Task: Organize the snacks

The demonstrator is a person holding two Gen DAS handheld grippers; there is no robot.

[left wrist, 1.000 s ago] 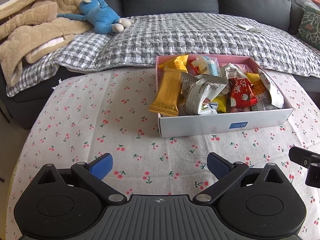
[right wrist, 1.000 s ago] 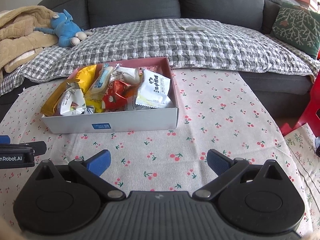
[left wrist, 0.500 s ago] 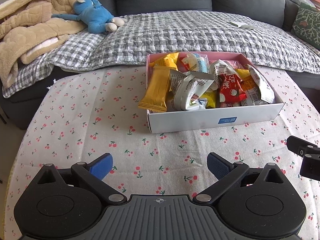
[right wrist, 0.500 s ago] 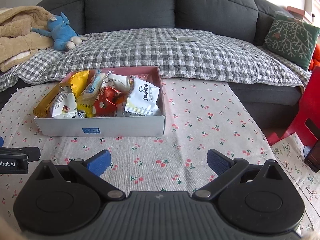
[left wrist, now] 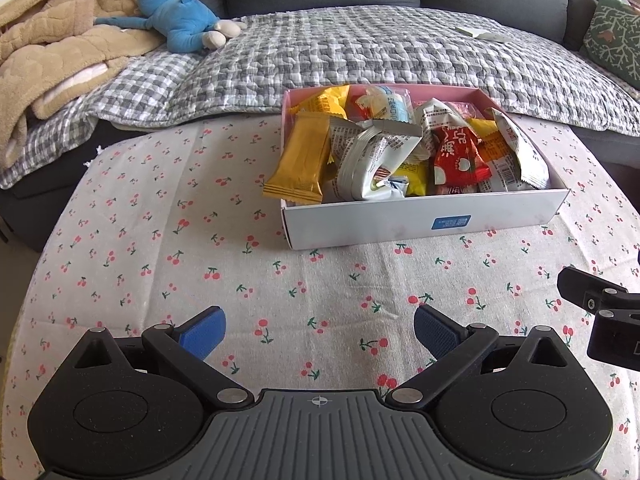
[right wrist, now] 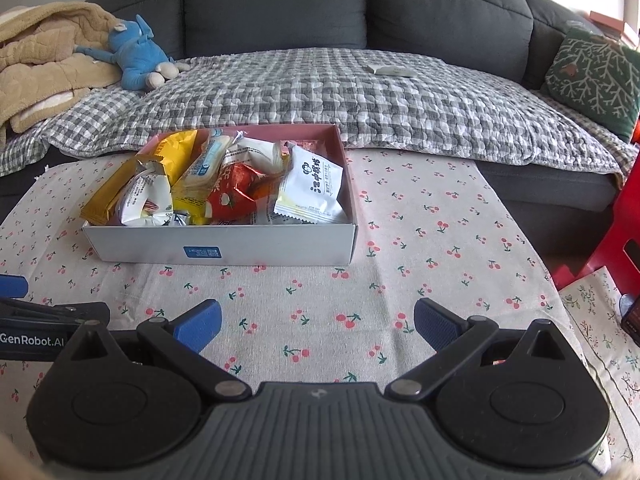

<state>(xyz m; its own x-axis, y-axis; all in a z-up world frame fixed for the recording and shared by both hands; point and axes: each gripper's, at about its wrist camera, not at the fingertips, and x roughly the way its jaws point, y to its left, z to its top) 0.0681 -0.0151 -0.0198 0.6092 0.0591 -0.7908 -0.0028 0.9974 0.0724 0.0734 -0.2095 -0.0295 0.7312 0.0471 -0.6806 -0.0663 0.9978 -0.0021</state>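
A white box with a pink inside [left wrist: 424,222] stands on the cherry-print tablecloth, piled with snack packets. A long yellow packet [left wrist: 302,164] hangs over its left rim. A red packet [left wrist: 456,156] and a silver-white packet [left wrist: 372,152] lie in the middle. The box also shows in the right wrist view [right wrist: 224,248], with a white packet [right wrist: 312,192] leaning at its right end. My left gripper [left wrist: 320,334] is open and empty, well short of the box. My right gripper [right wrist: 318,326] is open and empty, to the right of the left one.
The table [left wrist: 160,240] stands against a dark grey sofa with a checked quilt [left wrist: 360,48]. A blue plush toy [left wrist: 180,16] and a tan blanket [left wrist: 52,52] lie at its left. A green cushion [right wrist: 596,76] and a red stool [right wrist: 612,232] are at the right.
Both grippers have drawn back from the box and risen, so the box looks smaller and farther. Both stayed open and empty. The snacks have not moved.
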